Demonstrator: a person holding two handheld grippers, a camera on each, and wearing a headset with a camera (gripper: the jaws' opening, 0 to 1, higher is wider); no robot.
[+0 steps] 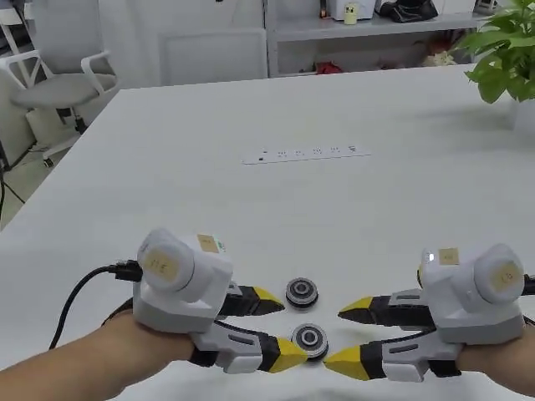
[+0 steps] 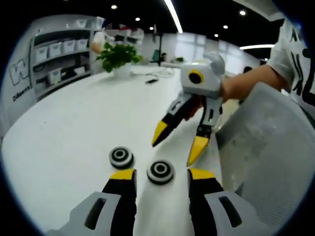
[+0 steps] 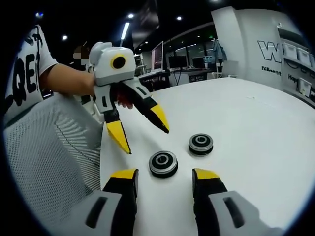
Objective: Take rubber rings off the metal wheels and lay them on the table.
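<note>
Nearest the headset are the two hand-held tools. The left gripper (image 1: 288,330) is a white-bodied tool with black jaws and yellow tips. The matching right gripper (image 1: 334,337) faces it almost tip to tip, low over the white table (image 1: 251,209).

Between their tips lies the near wheel (image 1: 310,338), a small round metal wheel lying flat, with its black rubber ring (image 3: 151,166) on the rim. The far wheel (image 1: 302,291) is a twin of the first, ring also on. It sits just beyond, closer to the left gripper's farther jaw, and no jaw is around it.

Both grippers have their jaws spread wide and hold nothing. Each gripper view shows the near wheel centred in the gap between its own yellow tips, with table showing on either side. In the head view the left gripper's nearer tip looks very close to the wheel, and I cannot tell whether it touches.

Coming at one wheel from opposite sides suggests a split of work (my reading, not something seen): one gripper pins the metal while the other catches the ring's edge and peels it off.

Both forearms enter from the bottom corners, hands low. The grippers angle inward and slightly down, their jaws opening roughly level with the tabletop.
</note>
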